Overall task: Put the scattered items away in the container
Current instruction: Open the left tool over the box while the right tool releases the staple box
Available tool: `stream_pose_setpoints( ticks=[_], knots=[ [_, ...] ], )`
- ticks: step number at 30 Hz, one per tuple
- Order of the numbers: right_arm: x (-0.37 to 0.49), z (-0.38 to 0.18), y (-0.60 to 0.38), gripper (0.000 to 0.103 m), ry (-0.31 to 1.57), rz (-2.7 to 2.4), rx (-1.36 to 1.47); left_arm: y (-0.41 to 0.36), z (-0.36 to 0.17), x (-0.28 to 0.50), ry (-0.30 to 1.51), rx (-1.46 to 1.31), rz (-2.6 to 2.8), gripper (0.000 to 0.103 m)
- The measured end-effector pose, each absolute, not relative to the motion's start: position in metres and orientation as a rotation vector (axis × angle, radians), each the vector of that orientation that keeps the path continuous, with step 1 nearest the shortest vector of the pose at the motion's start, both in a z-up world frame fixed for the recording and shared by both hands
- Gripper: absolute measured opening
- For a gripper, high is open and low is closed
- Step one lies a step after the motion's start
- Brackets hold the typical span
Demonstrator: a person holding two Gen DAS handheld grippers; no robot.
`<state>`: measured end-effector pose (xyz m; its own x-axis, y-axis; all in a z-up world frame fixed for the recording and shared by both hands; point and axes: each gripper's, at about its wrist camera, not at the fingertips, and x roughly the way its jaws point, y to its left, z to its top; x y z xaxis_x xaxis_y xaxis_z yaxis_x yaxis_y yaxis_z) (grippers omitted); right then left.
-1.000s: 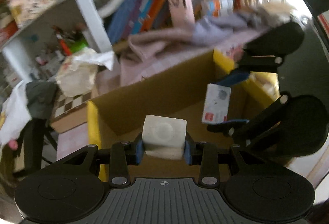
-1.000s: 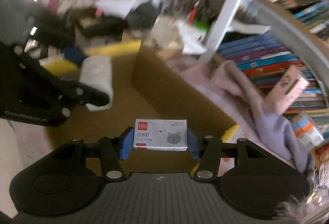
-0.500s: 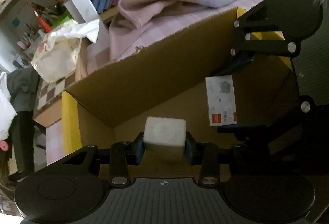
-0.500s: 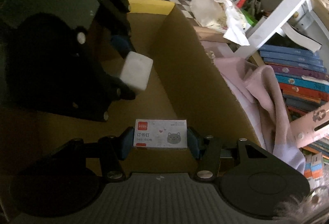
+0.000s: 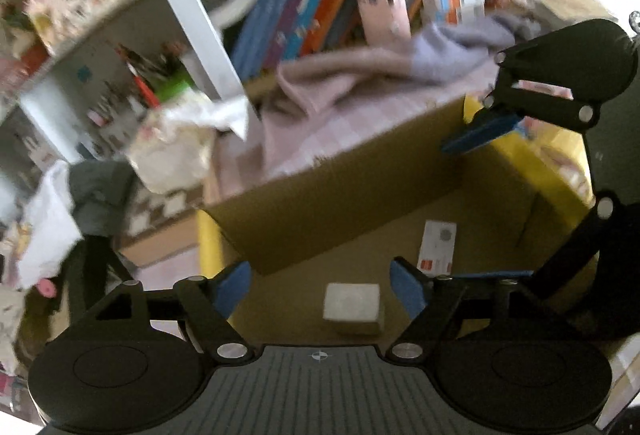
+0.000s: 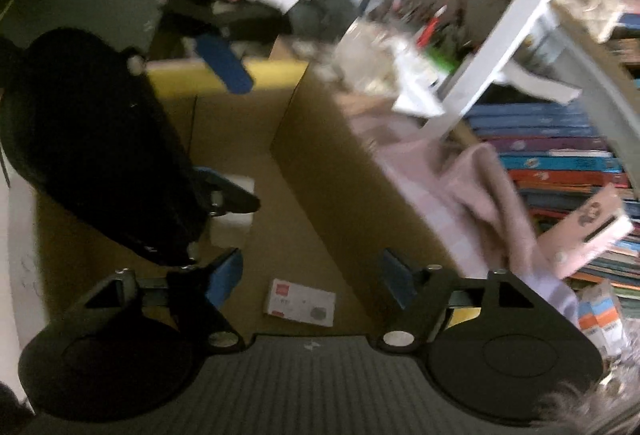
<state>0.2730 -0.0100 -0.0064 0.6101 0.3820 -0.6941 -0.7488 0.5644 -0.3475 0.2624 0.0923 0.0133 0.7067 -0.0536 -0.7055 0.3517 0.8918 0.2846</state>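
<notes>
My left gripper [image 5: 320, 285] and right gripper [image 6: 310, 273] both gaped empty above the cardboard box [image 5: 320, 187]; white block [image 5: 352, 303] and staple box [image 6: 300, 302] lay inside, print unreadable, books [image 6: 560, 163] behind.

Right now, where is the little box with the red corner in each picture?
Left wrist view: the staple box lies on the cardboard box floor, right of centre, beyond the white cube.
Right wrist view: it lies low in the middle, between the open fingers.
Shared landmark: the cardboard box's long brown wall.
</notes>
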Motion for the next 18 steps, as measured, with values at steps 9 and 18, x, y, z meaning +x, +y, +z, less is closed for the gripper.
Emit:
stream_pose_setpoints(
  ticks=[9,18],
  knots=[
    [0.216,0.057,-0.044,0.078,0.442,0.61,-0.512,0.107,0.064,0.19,0.587,0.315,-0.167,0.089],
    [0.145,0.076,-0.095,0.089,0.4,0.466,-0.244,0.117,0.075,0.102,0.504,0.18,-0.045,0.098]
  ],
)
